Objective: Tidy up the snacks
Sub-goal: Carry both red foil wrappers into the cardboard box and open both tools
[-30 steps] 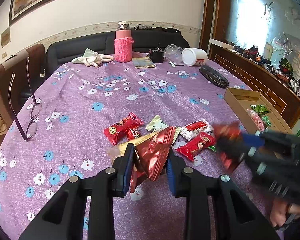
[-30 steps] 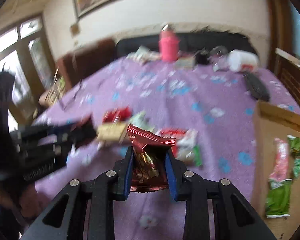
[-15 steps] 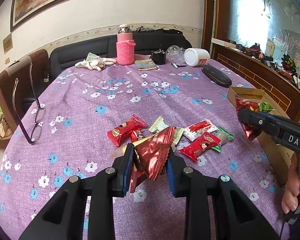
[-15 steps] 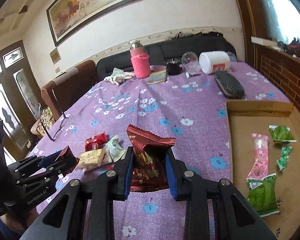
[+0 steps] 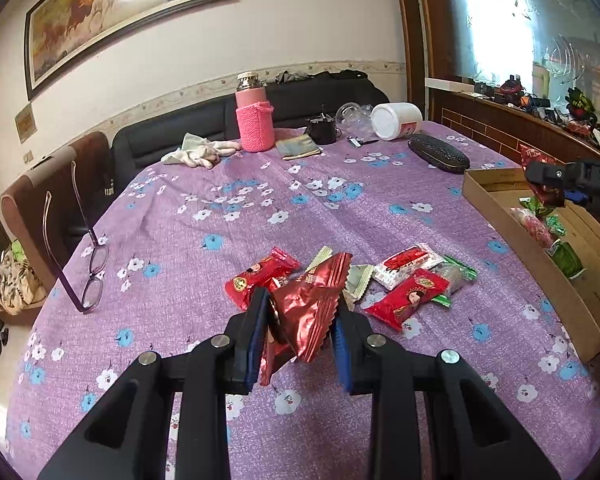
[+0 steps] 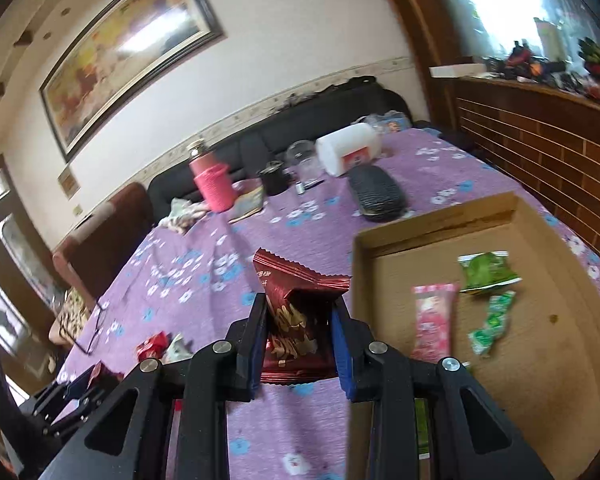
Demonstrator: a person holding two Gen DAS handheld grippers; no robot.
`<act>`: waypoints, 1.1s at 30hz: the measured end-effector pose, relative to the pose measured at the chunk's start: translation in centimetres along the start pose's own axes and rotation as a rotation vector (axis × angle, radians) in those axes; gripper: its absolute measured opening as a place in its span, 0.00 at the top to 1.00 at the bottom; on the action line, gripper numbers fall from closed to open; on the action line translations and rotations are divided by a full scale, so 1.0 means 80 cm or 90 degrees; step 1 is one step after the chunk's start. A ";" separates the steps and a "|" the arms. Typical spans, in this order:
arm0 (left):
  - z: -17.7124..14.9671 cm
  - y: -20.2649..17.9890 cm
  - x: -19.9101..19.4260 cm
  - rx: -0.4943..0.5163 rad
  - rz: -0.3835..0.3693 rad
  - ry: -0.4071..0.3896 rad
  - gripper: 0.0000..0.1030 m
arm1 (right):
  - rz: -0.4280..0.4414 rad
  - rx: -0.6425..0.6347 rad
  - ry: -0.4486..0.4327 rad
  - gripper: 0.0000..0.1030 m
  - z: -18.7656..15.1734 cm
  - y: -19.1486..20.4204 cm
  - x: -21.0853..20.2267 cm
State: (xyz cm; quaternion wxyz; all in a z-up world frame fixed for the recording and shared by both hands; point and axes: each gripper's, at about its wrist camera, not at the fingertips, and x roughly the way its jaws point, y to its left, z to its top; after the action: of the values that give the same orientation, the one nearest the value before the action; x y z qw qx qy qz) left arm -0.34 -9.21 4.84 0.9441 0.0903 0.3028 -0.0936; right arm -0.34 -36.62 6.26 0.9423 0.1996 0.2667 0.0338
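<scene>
My left gripper (image 5: 298, 320) is shut on a dark red foil snack packet (image 5: 312, 308), held just above several loose snacks (image 5: 408, 276) on the purple flowered tablecloth (image 5: 220, 208). My right gripper (image 6: 300, 320) is shut on another dark red snack packet (image 6: 296, 320), held above the left wall of a shallow cardboard box (image 6: 432, 224). Inside the box lie a pink packet (image 6: 434, 320) and green packets (image 6: 486, 270). The right gripper also shows at the far right of the left wrist view (image 5: 556, 190), above the box (image 5: 496, 208).
At the table's far end stand a pink knitted bottle (image 5: 254, 120), a black cup (image 5: 322, 130), a white jar on its side (image 5: 396, 120), a black case (image 5: 438, 154) and a cloth (image 5: 198, 152). Glasses (image 5: 94, 276) lie at the left edge, by chairs.
My right gripper has carried its red packet rightward from over the snack pile to above the box's left edge. My left gripper has lifted slightly with its packet.
</scene>
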 end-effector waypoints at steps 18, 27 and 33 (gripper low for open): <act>0.012 -0.032 -0.019 0.048 0.030 -0.009 0.72 | -0.051 0.120 -0.013 0.70 0.019 -0.077 -0.014; 0.057 -0.106 -0.048 0.068 -0.122 -0.011 0.72 | -0.096 0.168 -0.023 0.70 0.027 -0.116 -0.028; 0.076 -0.187 -0.028 0.050 -0.313 0.058 0.72 | -0.096 0.218 -0.006 0.70 0.028 -0.150 -0.029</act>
State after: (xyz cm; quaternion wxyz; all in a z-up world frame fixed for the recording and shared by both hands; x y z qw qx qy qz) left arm -2.24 -24.80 9.30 0.8743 0.0545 0.3540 -0.3277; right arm -1.72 -48.80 4.42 0.8958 0.3365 0.2781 -0.0835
